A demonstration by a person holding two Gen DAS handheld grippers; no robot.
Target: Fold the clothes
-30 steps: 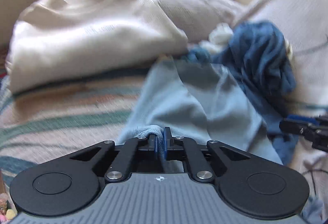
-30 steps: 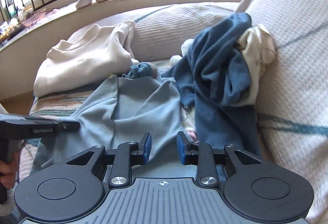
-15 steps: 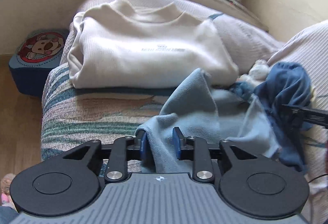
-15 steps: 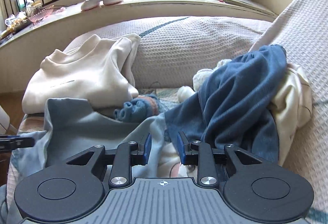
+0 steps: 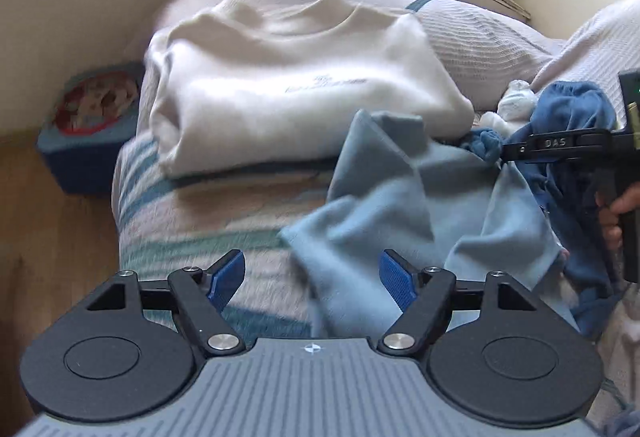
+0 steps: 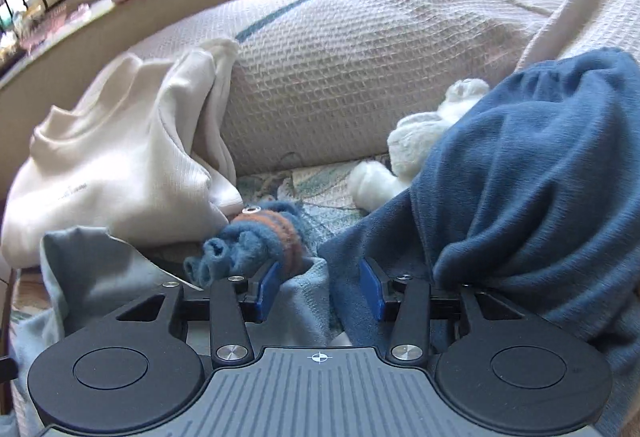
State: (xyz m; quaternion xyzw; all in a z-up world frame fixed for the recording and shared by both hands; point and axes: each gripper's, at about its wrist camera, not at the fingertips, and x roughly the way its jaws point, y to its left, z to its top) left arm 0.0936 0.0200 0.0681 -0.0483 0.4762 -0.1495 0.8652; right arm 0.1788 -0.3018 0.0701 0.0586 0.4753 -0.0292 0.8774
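Left hand-held gripper (image 5: 312,279) opening, light-blue garment (image 5: 404,205) released at lower centre; right hand-held gripper (image 6: 319,287) opening over its far edge, should seize one layer only.

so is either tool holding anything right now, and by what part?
Nothing is held. The left tool is opening, the light blue garment loose between its pads. The right tool is opening over cloth, pads not pressing.

Folded sweatshirt (image 5: 296,97) far left on the sofa (image 5: 208,213), against the cushion (image 6: 360,69). Crumpled garment (image 5: 408,205) near and right of it. Rolled socks (image 6: 256,241) between. Heaped clothing (image 6: 540,177) far right, over a plush toy (image 6: 416,149).
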